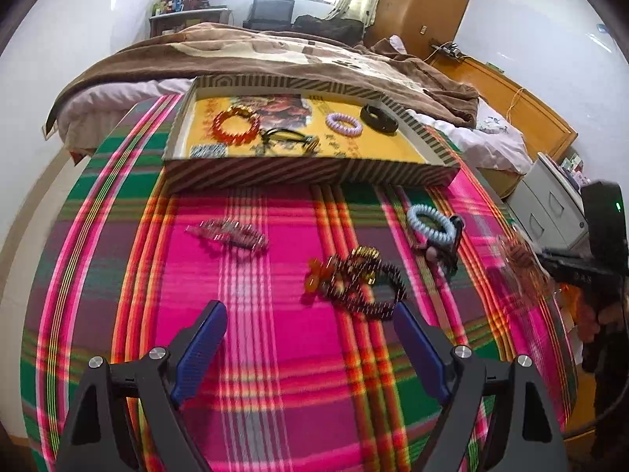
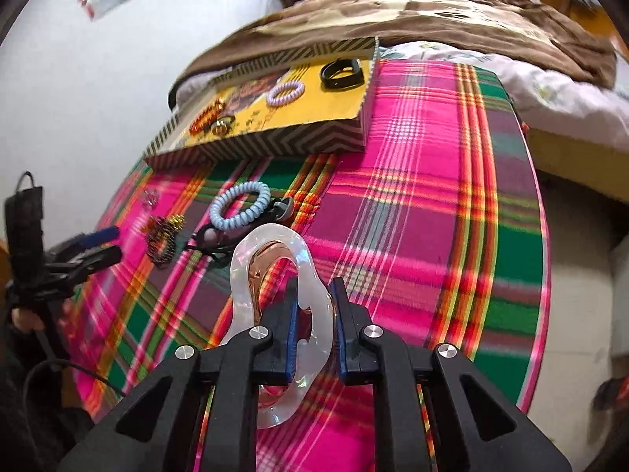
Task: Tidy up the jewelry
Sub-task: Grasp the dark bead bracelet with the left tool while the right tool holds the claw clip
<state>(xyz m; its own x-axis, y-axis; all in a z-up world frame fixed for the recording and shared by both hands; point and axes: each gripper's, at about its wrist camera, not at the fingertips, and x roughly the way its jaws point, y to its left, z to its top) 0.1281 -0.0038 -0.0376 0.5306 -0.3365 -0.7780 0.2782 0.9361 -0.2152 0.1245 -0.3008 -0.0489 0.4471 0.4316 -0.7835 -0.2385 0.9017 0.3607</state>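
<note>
A striped box (image 1: 314, 175) with a yellow floor holds an orange bracelet (image 1: 236, 125), a lilac coil tie (image 1: 344, 124) and a black band (image 1: 379, 118); it also shows in the right wrist view (image 2: 275, 139). On the plaid cloth lie a clear clip (image 1: 228, 234), a dark bead bracelet pile (image 1: 361, 281) and a blue coil tie (image 1: 430, 222). My left gripper (image 1: 310, 322) is open above the cloth, just short of the bead pile. My right gripper (image 2: 314, 299) is shut on a clear pearly hair claw (image 2: 275, 275), held above the cloth.
The plaid cloth (image 1: 275, 354) covers a round table. A bed with a brown blanket (image 1: 275, 55) lies behind the box. A wooden wardrobe (image 1: 428, 0) and a grey cabinet (image 1: 550, 204) stand at the right. The blue coil tie (image 2: 240, 204) lies ahead of my right gripper.
</note>
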